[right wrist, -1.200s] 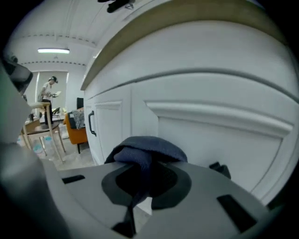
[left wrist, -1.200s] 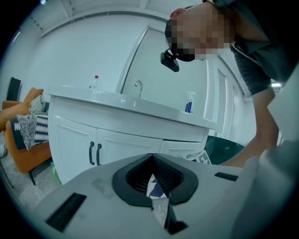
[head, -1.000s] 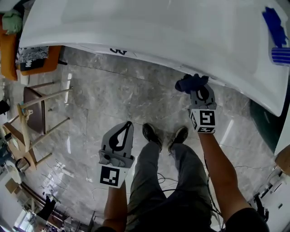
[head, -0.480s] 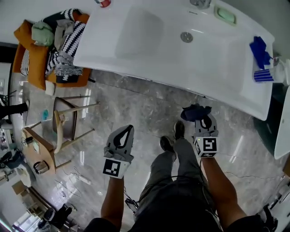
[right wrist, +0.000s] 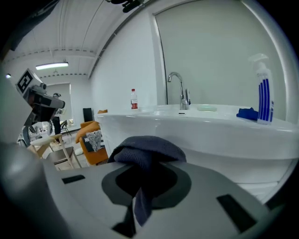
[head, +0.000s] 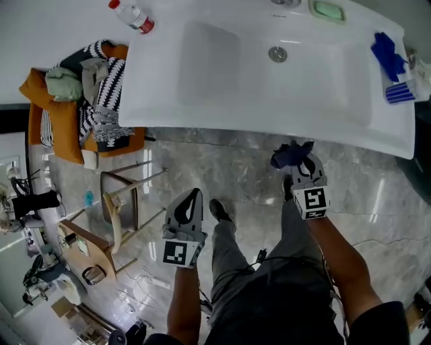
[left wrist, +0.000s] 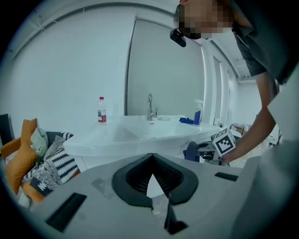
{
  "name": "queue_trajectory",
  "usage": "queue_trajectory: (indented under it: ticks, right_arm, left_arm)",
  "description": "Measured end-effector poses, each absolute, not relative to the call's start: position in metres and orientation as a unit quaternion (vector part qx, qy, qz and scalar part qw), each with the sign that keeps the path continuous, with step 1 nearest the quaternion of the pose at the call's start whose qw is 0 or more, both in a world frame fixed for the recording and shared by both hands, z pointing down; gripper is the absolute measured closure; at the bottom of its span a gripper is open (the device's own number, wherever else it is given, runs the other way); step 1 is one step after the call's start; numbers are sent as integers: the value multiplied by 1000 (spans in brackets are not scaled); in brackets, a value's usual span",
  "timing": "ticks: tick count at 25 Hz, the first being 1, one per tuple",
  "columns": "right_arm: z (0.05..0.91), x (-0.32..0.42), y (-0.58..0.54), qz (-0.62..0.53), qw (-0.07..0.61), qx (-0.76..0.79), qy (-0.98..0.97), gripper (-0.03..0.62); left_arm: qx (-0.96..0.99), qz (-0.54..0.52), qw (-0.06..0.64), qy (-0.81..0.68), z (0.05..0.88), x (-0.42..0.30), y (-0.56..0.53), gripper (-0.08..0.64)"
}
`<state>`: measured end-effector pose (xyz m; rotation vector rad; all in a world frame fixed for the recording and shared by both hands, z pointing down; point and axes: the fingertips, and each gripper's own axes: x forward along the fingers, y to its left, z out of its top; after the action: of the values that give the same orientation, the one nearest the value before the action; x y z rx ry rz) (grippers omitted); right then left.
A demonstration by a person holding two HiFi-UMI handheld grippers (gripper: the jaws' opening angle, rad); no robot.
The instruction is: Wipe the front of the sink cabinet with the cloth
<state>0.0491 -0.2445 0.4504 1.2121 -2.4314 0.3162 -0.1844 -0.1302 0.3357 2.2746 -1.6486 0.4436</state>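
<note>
The cloth [head: 289,154], dark and bunched, is clamped in the right gripper [head: 300,164], which hangs just in front of the white basin [head: 222,94] and a little below its rim. The right gripper view shows most of the cloth mounded on top of the jaws with 1 thin tail hanging down between them. The left gripper [head: 192,201] is held low over the floor, jaws together on nothing.

The likeliest trouble is the grip. The cloth sits as a lump, not a flat pad, so I judge that a hard press could drag it out of the jaws, or let bare gripper plastic rub the panel. The basin is the other risk. It juts out over the sink cabinet [left wrist: 96,163], so the cabinet front is hidden in the head view, and reaching it means going in under the overhang. A stroke that rises too far could knock the gripper or its marker cube against the rim.

Nothing stands between the cloth and the cabinet that I can see. A loose cable [head: 259,257] lies on the glossy marble floor [head: 202,168] by the person's feet and could catch a step. 2 wooden stools [head: 118,202] and an orange chair heaped with clothes [head: 81,101] stand well to the left. On the tabletop, clear of the work, are a water bottle [head: 133,15], a blue rag [head: 385,52] and a striped spray bottle [head: 401,91].
</note>
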Motion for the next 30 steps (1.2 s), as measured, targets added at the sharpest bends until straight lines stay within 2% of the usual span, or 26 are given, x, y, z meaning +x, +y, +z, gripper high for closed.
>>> queue_trajectory:
  ticks: [6, 12, 19, 21, 23, 27, 30]
  right_arm:
    - [473, 33, -249, 54, 217, 526, -821, 566]
    - [515, 1, -288, 51, 174, 600, -779, 566]
    - [554, -105, -321, 8, 115, 539, -834, 566]
    - [569, -90, -320, 30, 110, 551, -827, 566]
    - [584, -44, -325, 40, 116, 583, -803, 566]
    - [606, 41, -327, 6, 170, 619, -767, 566]
    - [624, 44, -328, 11, 164, 636, -754, 566]
  left_arm:
    - [795, 167, 123, -570, 383, -261, -113, 557]
    - [774, 95, 126, -613, 436, -337, -108, 557]
    - [777, 108, 148, -603, 517, -320, -87, 557]
    - [776, 92, 151, -606, 525, -309, -91, 557]
    - [780, 66, 147, -605, 527, -297, -101, 557]
    - [791, 45, 136, -595, 535, -280, -109, 557]
    - [780, 36, 154, -605, 549, -288, -109, 557]
